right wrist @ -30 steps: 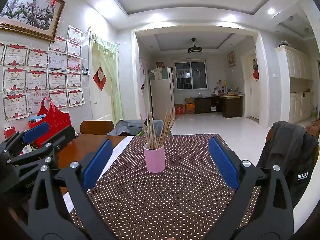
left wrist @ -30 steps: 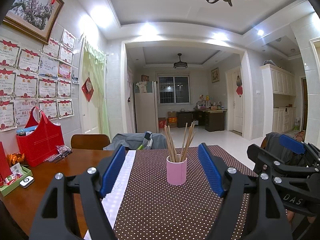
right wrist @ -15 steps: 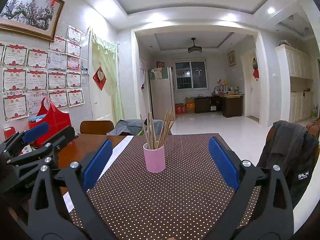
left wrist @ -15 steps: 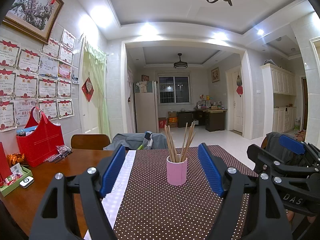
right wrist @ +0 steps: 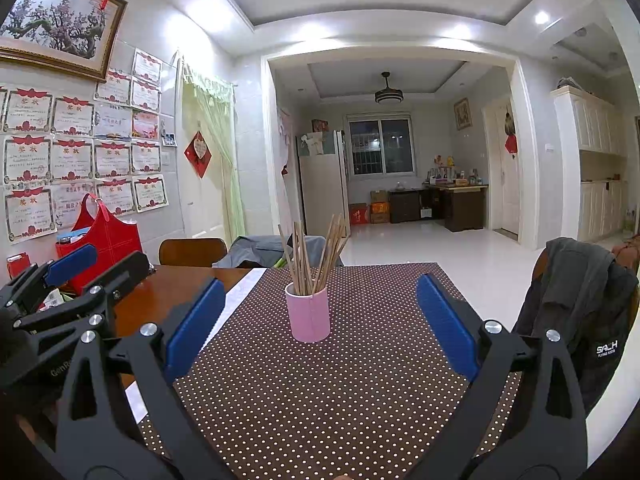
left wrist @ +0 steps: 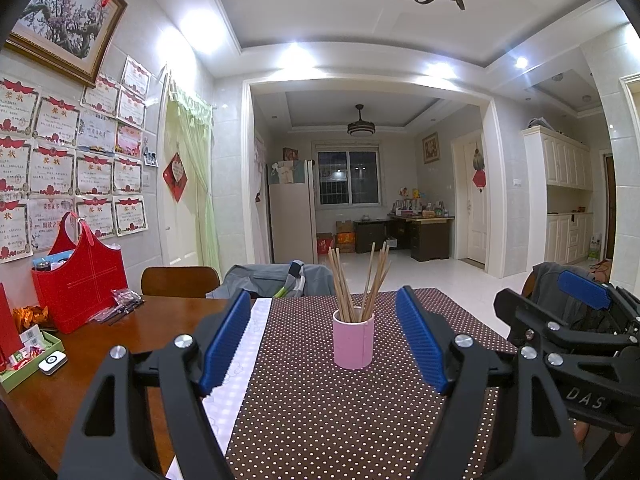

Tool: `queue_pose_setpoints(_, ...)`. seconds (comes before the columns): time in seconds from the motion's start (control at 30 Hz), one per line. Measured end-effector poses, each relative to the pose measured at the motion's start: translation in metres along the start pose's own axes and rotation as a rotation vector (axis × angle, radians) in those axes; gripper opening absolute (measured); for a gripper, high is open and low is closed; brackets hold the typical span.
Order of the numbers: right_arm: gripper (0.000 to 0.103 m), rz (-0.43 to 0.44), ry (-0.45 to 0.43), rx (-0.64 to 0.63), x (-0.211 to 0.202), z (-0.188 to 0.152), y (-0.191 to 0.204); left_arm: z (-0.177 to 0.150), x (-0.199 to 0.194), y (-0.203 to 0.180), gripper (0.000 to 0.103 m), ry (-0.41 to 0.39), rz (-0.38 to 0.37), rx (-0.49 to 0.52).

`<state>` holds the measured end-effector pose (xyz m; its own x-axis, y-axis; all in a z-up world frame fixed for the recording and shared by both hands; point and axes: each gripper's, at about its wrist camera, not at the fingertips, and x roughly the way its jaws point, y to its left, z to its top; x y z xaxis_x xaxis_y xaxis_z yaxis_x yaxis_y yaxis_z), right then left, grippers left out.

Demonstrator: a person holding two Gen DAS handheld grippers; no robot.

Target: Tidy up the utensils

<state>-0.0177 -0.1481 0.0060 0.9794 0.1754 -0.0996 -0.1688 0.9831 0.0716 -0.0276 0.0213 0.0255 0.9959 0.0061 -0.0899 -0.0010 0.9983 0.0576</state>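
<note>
While both grippers [left wrist: 320, 340] [right wrist: 316, 324] gape wide and empty, chopsticks [left wrist: 358, 280] stand in a pink cup [left wrist: 353, 339].

A red bag [left wrist: 82, 282] stands on the wooden counter [left wrist: 160, 320] against the wall, under rows of red-trimmed certificates [left wrist: 72, 168] and a framed blossom painting [left wrist: 66, 16]. Near it lie a small white device [left wrist: 52, 361] and a green tray [left wrist: 24, 364] of packets, and a brown dotted cloth [left wrist: 320, 408] covers the counter's right part. A dark jacket [right wrist: 580, 312] hangs over a chair at the right, and a white fridge [left wrist: 292, 222] stands in the far room.
</note>
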Motion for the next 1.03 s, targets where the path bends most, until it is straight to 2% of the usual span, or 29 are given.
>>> queue_pose_setpoints(0.7,0.095,0.003,0.035,0.018,0.002,-0.016,0.007,-0.009,0.014,0.004,0.074,0.022,-0.004,0.004)
queue_pose_setpoints(0.83,0.095,-0.001,0.051,0.014,0.0,-0.023,0.014,-0.013,0.022,0.007,0.074,0.043,-0.012,0.003)
queue_pose_setpoints(1.03,0.095,-0.029,0.096,0.016,0.018,-0.027,0.012,-0.022,0.05,0.005,0.074,0.099,-0.017,0.03)
